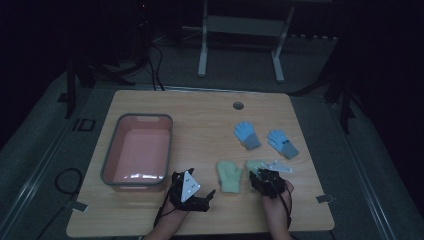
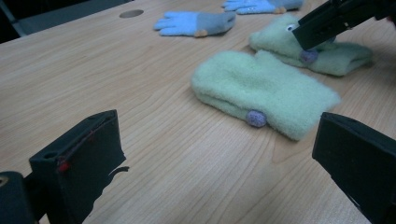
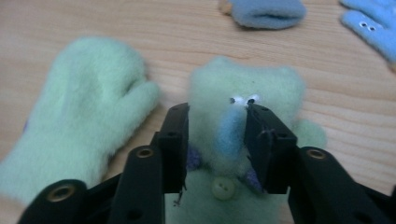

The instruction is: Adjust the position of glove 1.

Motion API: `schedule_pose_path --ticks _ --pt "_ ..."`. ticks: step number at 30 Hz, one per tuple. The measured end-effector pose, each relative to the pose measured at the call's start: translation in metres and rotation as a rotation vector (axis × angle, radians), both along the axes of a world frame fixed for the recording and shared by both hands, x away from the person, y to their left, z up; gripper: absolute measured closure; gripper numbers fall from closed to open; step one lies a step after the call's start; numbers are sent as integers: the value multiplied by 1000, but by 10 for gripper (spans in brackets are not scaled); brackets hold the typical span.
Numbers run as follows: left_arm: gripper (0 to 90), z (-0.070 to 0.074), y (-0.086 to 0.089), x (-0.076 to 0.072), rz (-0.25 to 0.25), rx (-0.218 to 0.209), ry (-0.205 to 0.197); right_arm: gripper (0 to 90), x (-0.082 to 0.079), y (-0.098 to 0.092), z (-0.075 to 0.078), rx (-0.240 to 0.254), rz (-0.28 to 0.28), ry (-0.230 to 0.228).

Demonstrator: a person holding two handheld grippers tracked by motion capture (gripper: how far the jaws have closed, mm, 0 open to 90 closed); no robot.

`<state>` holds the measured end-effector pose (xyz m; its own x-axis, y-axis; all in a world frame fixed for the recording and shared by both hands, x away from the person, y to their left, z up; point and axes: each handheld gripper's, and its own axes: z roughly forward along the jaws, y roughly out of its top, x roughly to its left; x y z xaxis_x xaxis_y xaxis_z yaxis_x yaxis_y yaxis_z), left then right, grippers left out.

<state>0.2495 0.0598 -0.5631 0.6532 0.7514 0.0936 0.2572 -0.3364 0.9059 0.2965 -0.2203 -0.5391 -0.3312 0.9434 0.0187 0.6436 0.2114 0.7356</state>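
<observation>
Partly open right fingers (image 3: 216, 135), straddling green mitten (image 3: 243, 88)

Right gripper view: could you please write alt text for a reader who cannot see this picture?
The right claw stands with its two black jaws parted around the middle of a fuzzy pale green mitten with small eyes and a blue nose, which lies on a light wooden table. A second plain pale green fleece mitten lies beside it.

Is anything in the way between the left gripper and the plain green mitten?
Nothing visible is. From the left gripper, whose jaws stand wide open, only bare table lies before the plain green mitten. The right gripper is farther off, over the other green mitten.
</observation>
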Motion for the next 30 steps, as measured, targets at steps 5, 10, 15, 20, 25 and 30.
schedule_pose_path --ticks 5,10,15,20,25,30 --pt "19 0 0 0 0 3 -2 589 4 -12 11 19 67 13" --pt "19 0 0 0 -1 -1 1 577 9 -24 20 29 139 11" --pt "19 0 1 0 -4 -4 3 595 14 -40 26 32 211 1" --pt "19 0 1 1 -2 -8 6 610 17 -50 29 -6 295 -13" --pt "19 0 2 0 -3 -16 2 628 16 -51 33 -28 344 -37" --pt "19 0 2 0 -3 -18 3 643 13 -47 19 -25 372 -42"
